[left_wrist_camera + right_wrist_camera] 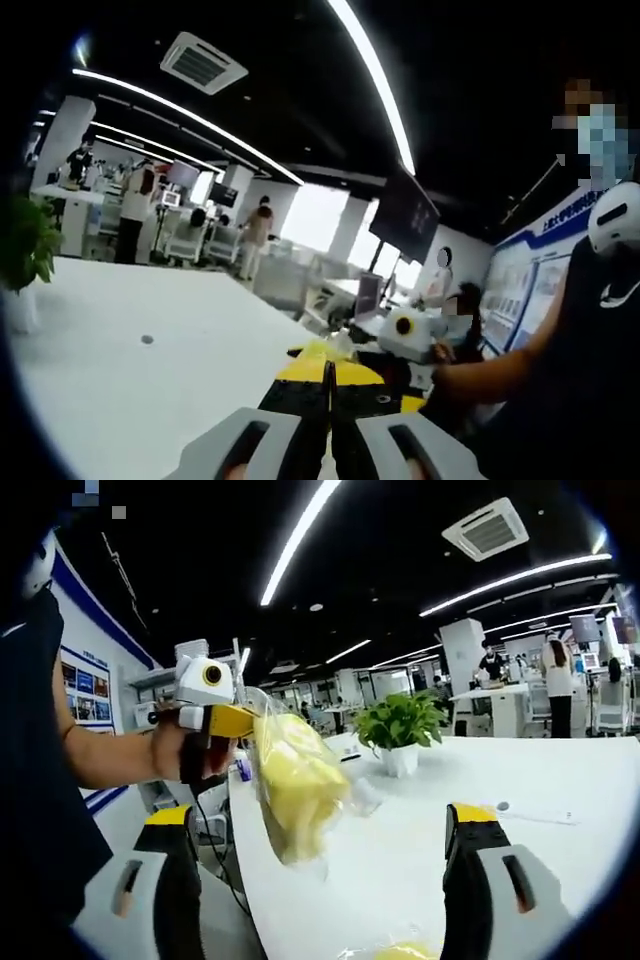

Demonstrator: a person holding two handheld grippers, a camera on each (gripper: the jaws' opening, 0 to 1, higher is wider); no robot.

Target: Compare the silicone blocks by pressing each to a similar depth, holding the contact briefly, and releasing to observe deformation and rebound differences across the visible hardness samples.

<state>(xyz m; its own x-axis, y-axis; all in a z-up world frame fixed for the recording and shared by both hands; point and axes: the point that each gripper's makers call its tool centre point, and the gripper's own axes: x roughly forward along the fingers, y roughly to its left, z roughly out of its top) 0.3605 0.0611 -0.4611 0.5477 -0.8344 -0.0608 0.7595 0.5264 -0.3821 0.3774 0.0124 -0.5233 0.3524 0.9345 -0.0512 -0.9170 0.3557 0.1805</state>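
My left gripper, centre-left in the right gripper view, pinches a bagged yellow silicone block above the white table. My right gripper stands spread at the bottom; a potted plant sits behind.

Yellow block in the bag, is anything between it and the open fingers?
Only its own clear bag wraps the yellow block. The left gripper hangs it over the white table before the open right gripper; nothing else intervenes.
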